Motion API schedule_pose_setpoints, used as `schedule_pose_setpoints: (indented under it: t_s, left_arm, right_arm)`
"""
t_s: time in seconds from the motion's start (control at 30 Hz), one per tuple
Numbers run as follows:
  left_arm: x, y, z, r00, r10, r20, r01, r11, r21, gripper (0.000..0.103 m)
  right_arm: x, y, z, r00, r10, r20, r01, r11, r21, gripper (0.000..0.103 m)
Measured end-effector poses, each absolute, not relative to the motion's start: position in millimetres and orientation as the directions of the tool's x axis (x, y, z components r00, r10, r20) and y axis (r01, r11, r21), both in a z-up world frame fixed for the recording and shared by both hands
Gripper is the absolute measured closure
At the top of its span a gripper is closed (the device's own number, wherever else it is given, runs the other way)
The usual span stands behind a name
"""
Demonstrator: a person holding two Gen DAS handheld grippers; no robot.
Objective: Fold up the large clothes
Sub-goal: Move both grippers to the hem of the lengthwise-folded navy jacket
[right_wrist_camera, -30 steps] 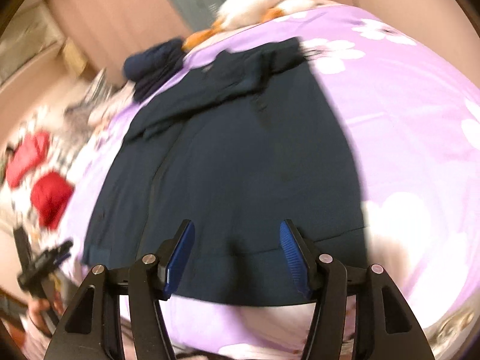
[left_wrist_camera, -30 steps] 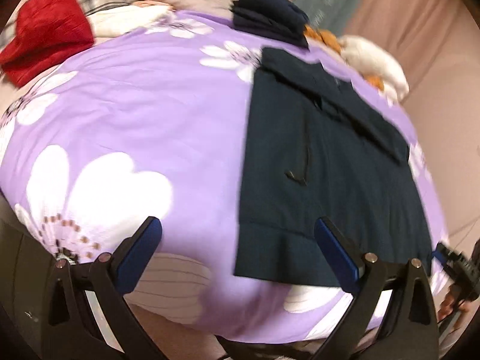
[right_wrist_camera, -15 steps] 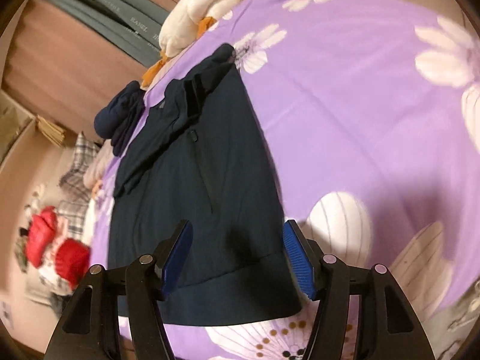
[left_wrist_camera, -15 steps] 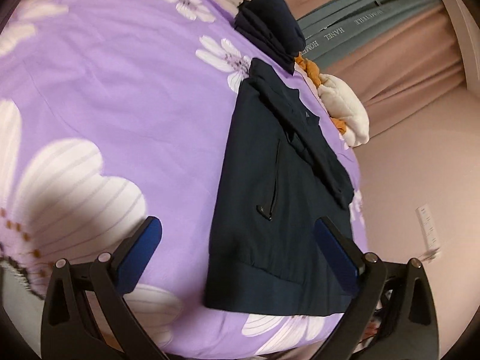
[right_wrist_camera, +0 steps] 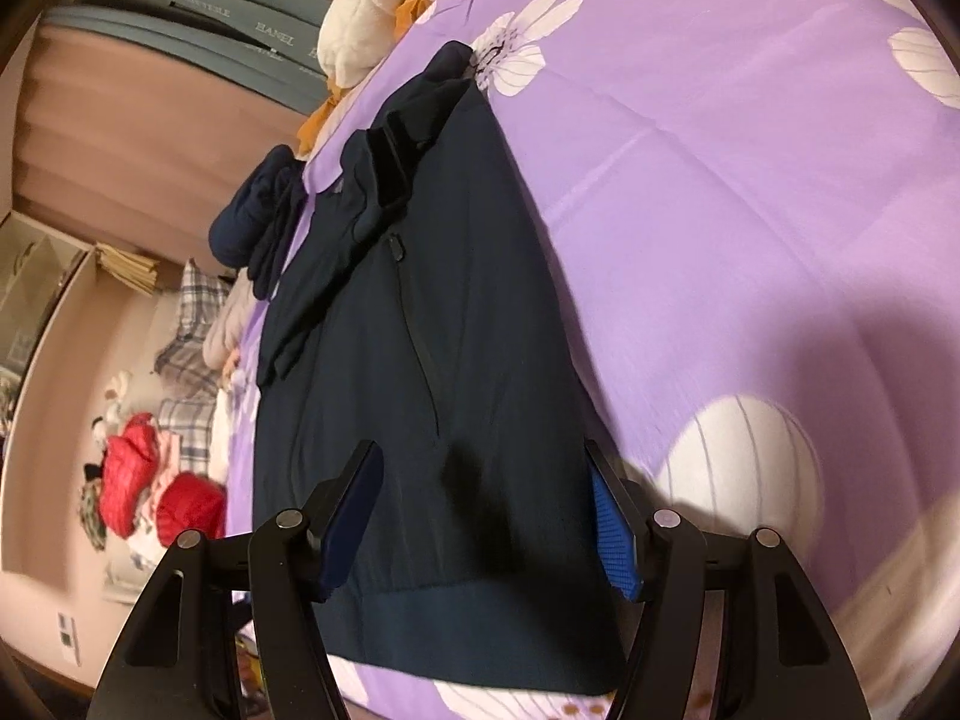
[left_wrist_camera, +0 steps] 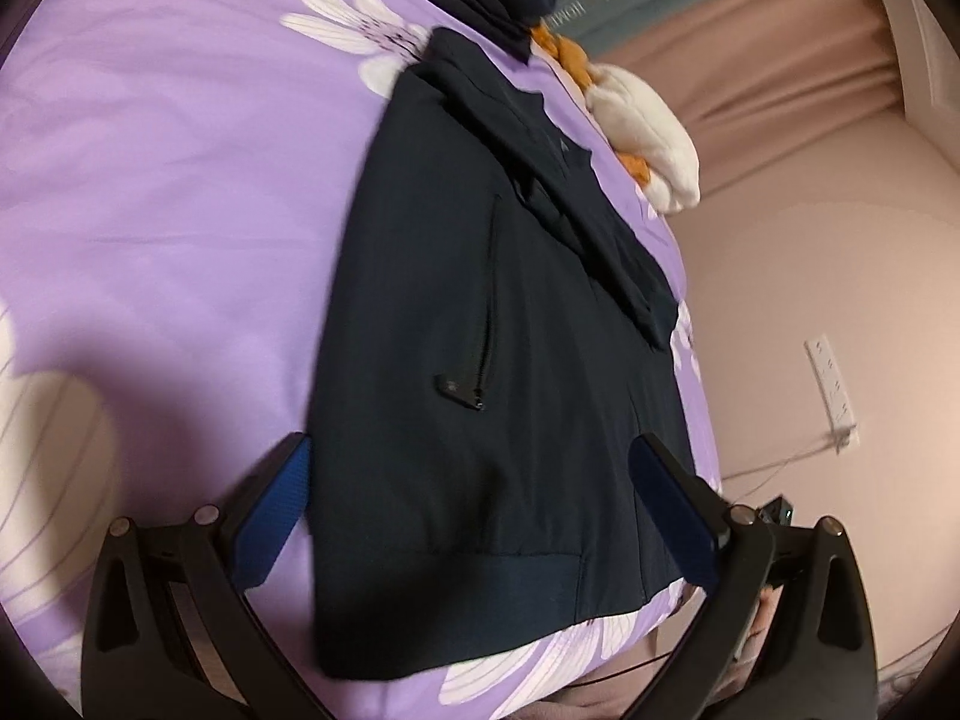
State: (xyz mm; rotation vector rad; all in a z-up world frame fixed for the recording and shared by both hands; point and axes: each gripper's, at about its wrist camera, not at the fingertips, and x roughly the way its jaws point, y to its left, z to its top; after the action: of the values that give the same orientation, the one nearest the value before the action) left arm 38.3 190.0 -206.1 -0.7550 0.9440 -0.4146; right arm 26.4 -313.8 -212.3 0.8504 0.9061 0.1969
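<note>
Dark navy jacket [left_wrist_camera: 480,312] lies flat on the bed's purple floral sheet [left_wrist_camera: 180,180], sleeves folded in across the chest, ribbed hem nearest both cameras. Left gripper [left_wrist_camera: 474,504] hangs over the hem corner, jaws spread wide, nothing between them. Right gripper [right_wrist_camera: 486,516] hangs over the opposite hem corner, jaws likewise wide apart and holding nothing. Folded navy pile [right_wrist_camera: 252,222] beyond the collar; white plush toy [left_wrist_camera: 654,138] beside it.

Dim warm light; soft shadows; slight motion blur; fisheye-warped, vignetted edges.
</note>
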Motion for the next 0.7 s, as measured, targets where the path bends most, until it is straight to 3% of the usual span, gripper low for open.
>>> schedule_pose_setpoints:
  t_s: [0.4,0.7]
  left_arm:
    - [86,178,-215,0.474,-0.719,-0.508,0.000,0.577,-0.817,0.001]
    - [73,168,-210,0.427,-0.757,-0.494,0.057,0.568,-0.821,0.006]
  right_arm:
    - [66,-318,-219,0.608,0.582,-0.539,0.164,0.573,0.803,0.037]
    - [48,-301,-215,0.583,0.588,-0.561,0.125,0.617,0.777,0.037]
